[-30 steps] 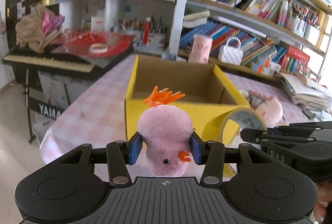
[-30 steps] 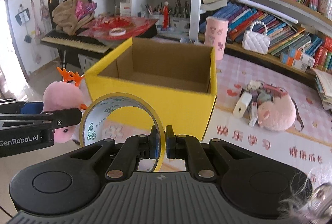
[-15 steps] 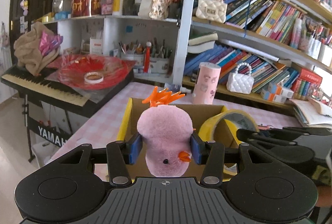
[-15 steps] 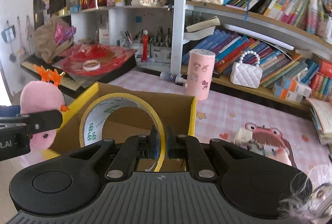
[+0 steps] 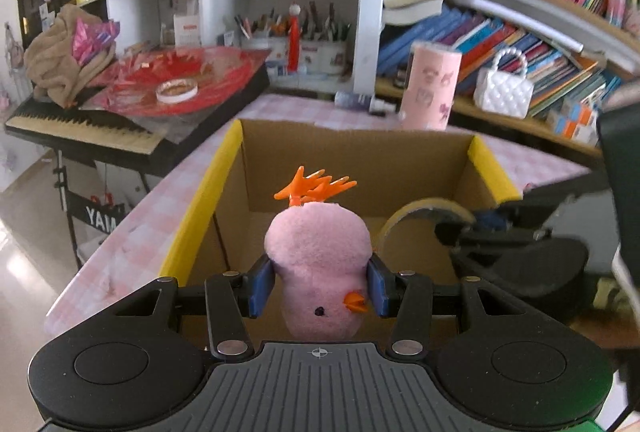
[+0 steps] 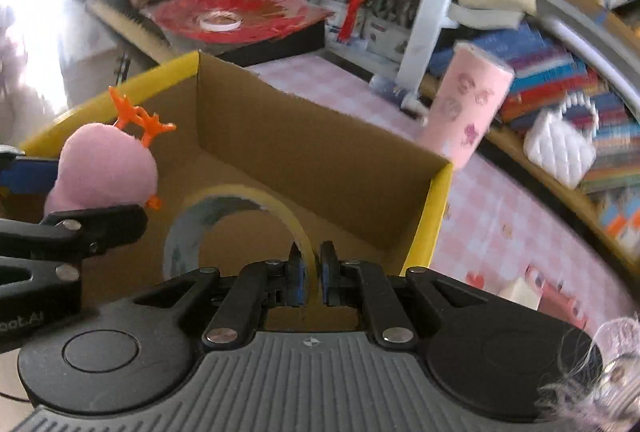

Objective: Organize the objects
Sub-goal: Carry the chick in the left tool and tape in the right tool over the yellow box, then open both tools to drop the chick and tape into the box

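Two toys held over the box, ready to go in.

The left gripper squeezes a pink plush bird by its sides, and the right gripper pinches the thin wall of a yellow tape roll. Both hang over the open yellow box, likely so they can drop inside. The box sits on a pink checked table, with full bookshelves and a keyboard behind.

Your left hand-held gripper points down, its blue pads partly apart and pressing a load between them. Your right hand-held gripper, just beside it, is pinched nearly closed.
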